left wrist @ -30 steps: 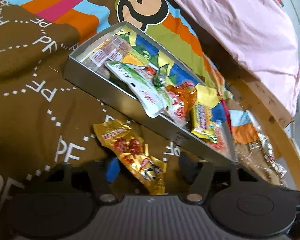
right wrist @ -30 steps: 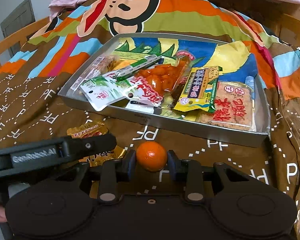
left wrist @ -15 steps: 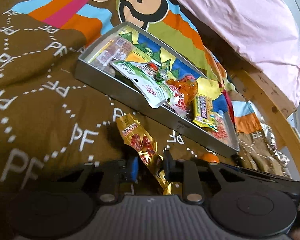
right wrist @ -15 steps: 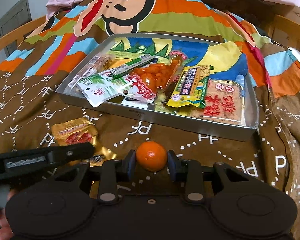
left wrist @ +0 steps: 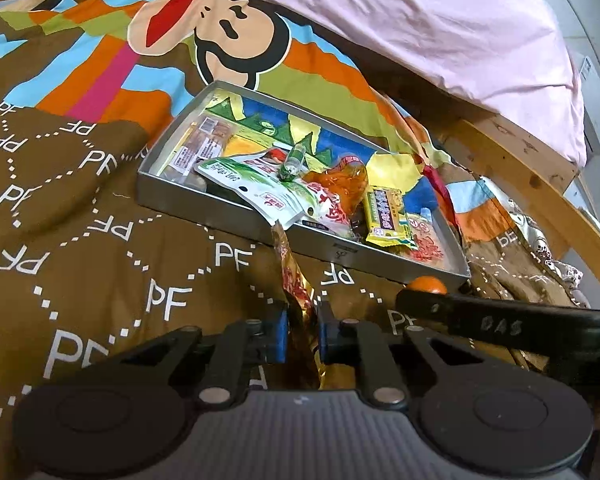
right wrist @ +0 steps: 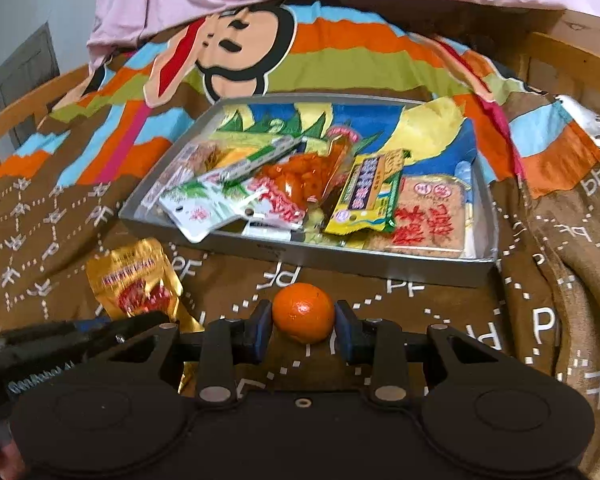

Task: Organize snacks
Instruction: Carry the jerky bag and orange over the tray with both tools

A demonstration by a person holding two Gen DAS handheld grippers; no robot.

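A grey metal tray lies on the bed and holds several snack packets, among them a white-green pouch and a yellow-green packet. My left gripper is shut on a gold-and-red snack packet, held edge-on above the blanket in front of the tray. My right gripper is shut on a small orange mandarin, also in front of the tray's near wall.
The brown "PF" blanket with a cartoon monkey print covers the bed. A pink sheet lies behind the tray. A wooden bed rail runs along the right. The right gripper's body sits close beside my left one.
My left gripper closed on the gold packet and lifted it off the blanket, turning it edge-on. Both grippers have risen. The right gripper still holds the mandarin.
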